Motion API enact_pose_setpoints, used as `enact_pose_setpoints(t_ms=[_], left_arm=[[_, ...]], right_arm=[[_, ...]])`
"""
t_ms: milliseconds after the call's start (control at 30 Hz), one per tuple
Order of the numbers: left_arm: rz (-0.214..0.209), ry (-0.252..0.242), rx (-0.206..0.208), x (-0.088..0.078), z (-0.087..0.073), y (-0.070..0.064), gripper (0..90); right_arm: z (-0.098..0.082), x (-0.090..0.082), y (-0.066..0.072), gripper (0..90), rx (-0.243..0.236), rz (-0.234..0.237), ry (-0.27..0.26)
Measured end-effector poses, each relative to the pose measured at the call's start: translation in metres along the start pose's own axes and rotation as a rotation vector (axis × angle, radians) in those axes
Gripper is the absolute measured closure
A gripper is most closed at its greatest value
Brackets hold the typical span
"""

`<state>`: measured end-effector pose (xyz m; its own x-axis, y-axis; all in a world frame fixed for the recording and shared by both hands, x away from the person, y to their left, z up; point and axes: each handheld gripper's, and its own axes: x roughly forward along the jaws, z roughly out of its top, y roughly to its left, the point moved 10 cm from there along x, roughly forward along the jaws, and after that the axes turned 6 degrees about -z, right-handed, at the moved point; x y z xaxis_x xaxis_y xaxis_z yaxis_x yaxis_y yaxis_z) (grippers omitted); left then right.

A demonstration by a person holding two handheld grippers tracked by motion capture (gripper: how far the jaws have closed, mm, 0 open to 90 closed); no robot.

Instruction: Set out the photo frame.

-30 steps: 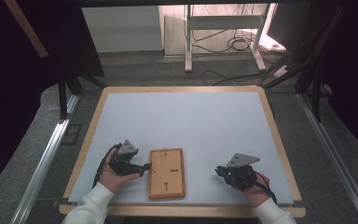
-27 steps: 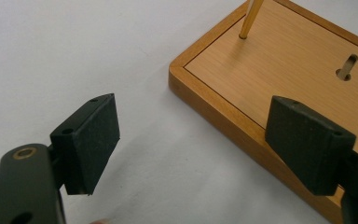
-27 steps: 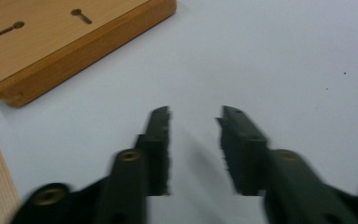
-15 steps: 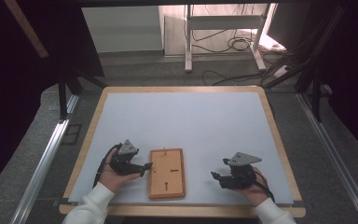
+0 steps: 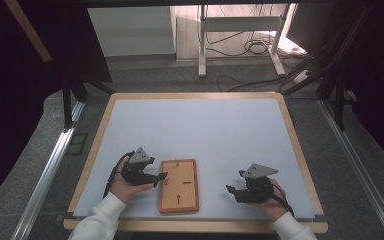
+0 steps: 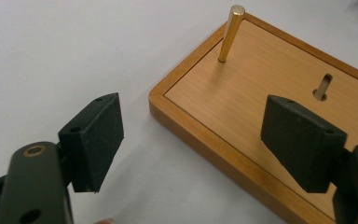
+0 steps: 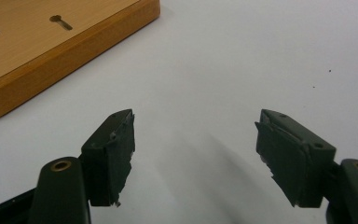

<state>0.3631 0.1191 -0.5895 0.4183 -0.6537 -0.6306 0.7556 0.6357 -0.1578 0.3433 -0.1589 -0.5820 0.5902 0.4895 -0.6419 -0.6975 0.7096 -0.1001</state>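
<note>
The wooden board [image 5: 179,185] lies flat near the front edge of the worktop [image 5: 200,130], between your two hands. A brass pin [image 6: 230,32] stands upright near one corner of the board, and keyhole-shaped slots [image 7: 61,21] are cut into its top.

Your left tongs [image 5: 161,177] sit just beside the board's left long edge, pads spread wide; in the left gripper view one pad [image 6: 96,140] hangs over the bare worktop and the other over the board's surface, so the edge runs between them and nothing is pinched. To grip the board cleanly, I judge you should lower until both pads bracket the rim squarely, then close slowly so it does not skate away.

Your right tongs [image 5: 231,191] rest well apart from the board on its right, aimed toward it. Their jaws have just been opening and now stand wide, with only bare worktop between them.

Both your hands lie low on the worktop with the forearms coming in from the front edge, left wrist angled in toward the board, right hand [image 5: 270,200] cupped behind its tool.
</note>
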Motion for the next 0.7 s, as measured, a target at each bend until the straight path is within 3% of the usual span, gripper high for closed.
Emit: enact_pose_setpoints(t_ms=[700], left_arm=[[-0.03, 0.017, 0.068, 0.029, 0.018, -0.009, 35.4]], right_arm=[[-0.006, 0.004, 0.002, 28.0, -0.017, -0.017, 0.033]])
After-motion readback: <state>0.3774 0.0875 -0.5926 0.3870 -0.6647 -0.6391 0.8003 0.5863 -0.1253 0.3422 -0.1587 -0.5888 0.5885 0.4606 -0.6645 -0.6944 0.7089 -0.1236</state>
